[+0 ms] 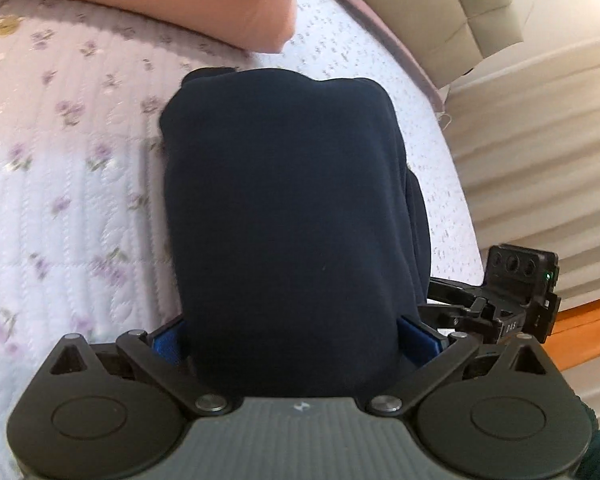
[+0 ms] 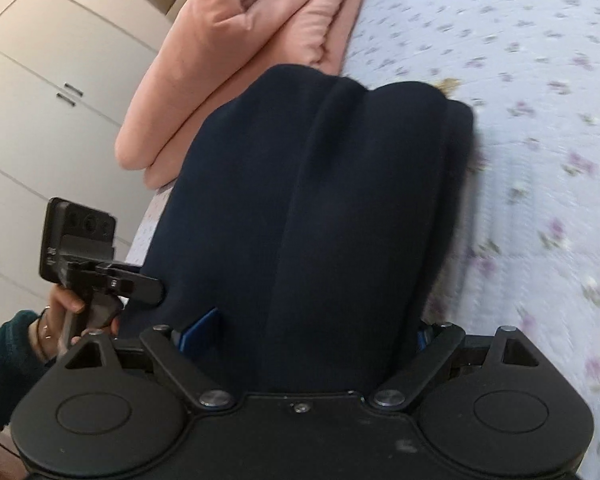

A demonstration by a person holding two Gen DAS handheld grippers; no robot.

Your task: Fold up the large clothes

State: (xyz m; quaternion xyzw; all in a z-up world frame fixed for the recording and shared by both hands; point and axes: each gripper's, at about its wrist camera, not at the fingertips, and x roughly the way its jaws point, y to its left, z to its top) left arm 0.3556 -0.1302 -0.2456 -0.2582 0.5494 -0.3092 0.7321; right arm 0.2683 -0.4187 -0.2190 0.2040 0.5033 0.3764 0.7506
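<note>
Black linkages of the left gripper (image 1: 290,332) filled the bottom of its own view, and its jaws stood spread as wide as they go. The navy garment (image 1: 284,208) lay between and over the fingers, hiding the tips. Only the blue pads (image 1: 166,346) showed at either flank of the cloth, and no clear pinch could be made out.

The right gripper (image 2: 316,332) looked much the same in its view. Its arms were splayed, a blue pad (image 2: 202,334) peeped out on the left, and the same dark bundle (image 2: 320,208) was heaped across the gap. Whether those pads pressed the fabric could not be told for certain.

The garment was already gathered into a thick, rounded packet with soft lengthwise creases. It lay on the flowered bedspread (image 1: 60,200), its far end close to a pink quilt (image 1: 180,8). Beyond were a padded beige headboard (image 1: 440,0) and, in the right view, pale wardrobe doors (image 2: 40,80). A hand (image 2: 66,308) in a dark green sleeve (image 2: 4,360) gripped the other tool's handle just beside the bundle.

By my judgement the folding was far along, at the stage of setting down or letting go a doubled-over packet. The next move would call for drawing both tools back level and slowly, so the top layer does not drag and spring open. After that the edges would want squaring.
</note>
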